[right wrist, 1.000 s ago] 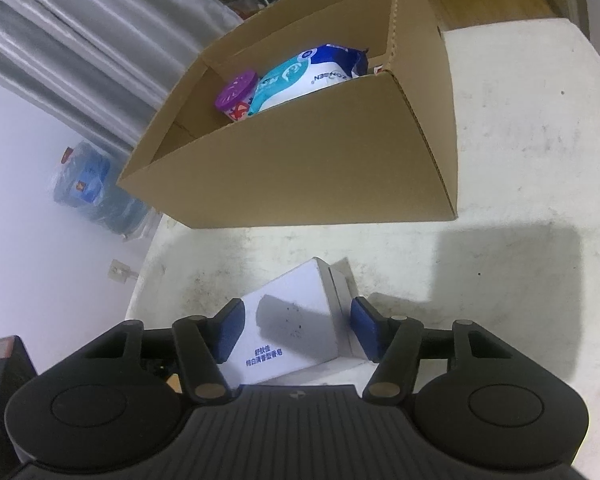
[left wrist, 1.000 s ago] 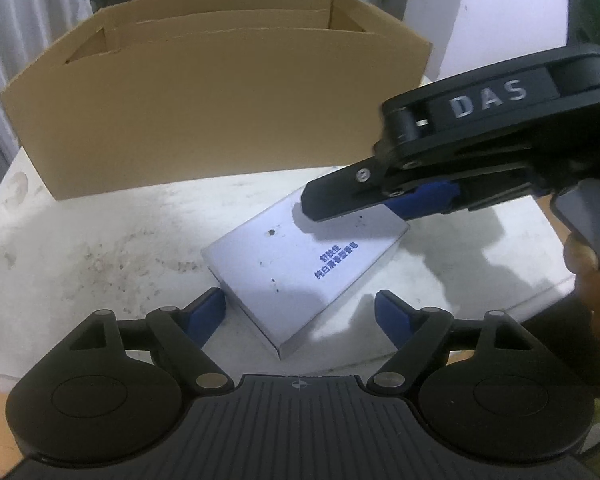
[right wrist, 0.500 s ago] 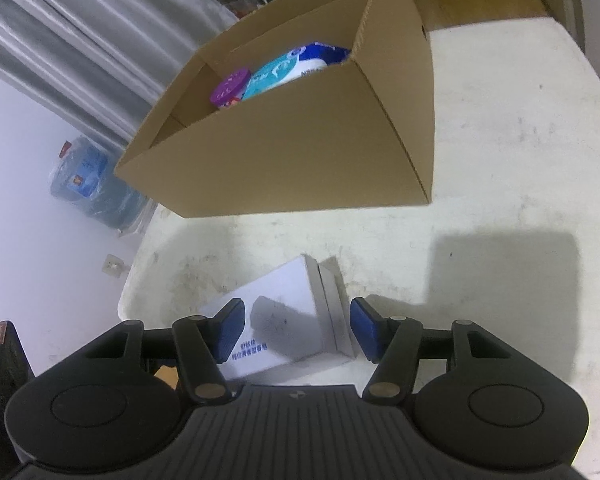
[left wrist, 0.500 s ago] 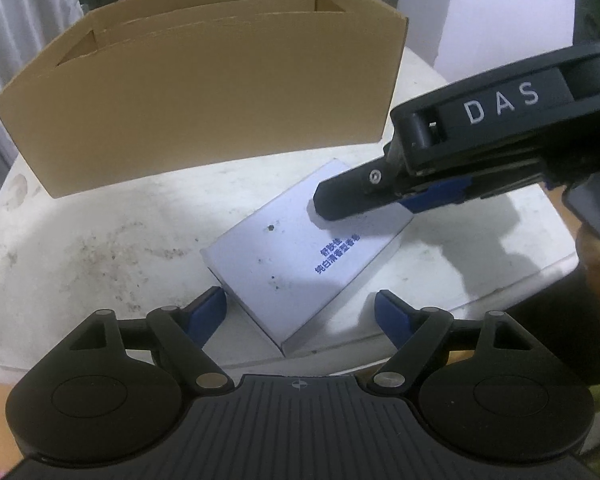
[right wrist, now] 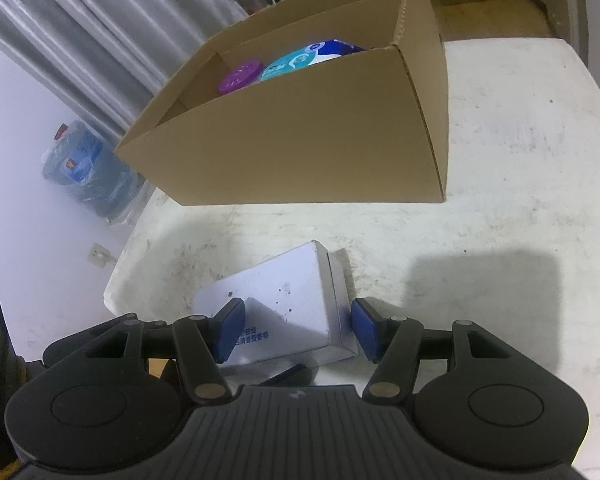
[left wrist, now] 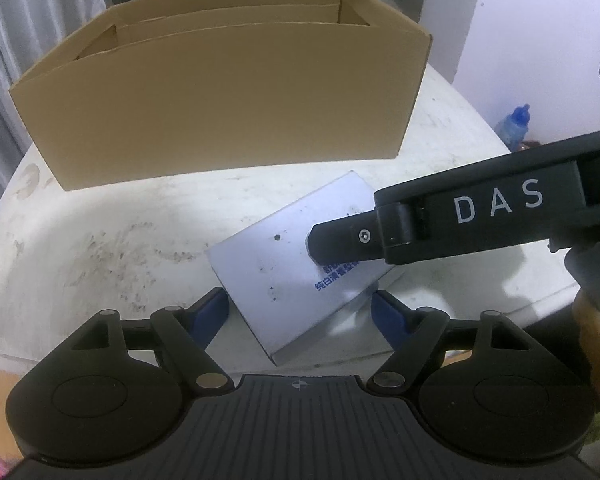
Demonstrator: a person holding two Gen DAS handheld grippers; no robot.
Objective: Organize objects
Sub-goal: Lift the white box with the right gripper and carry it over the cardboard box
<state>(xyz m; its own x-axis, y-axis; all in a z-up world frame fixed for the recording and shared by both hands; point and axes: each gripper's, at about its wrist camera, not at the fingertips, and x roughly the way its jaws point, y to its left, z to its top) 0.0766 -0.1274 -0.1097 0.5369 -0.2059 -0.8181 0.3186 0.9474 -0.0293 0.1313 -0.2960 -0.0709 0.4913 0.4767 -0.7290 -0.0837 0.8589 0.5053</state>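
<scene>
Right gripper side: "DAS" in white capitals
White box top: blue Chinese print in two lines — too blurred and partly covered to read
Blue-and-teal packet in the cardboard box: print unreadable

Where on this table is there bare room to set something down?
Bare: the table to the right of the cardboard box, and the strip between that box and the near-left edge. Crowded: around the white soap box, where both grippers converge.

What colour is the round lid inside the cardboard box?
Purple, with a faint pale pattern. The lid shows best in the right wrist view.
</scene>
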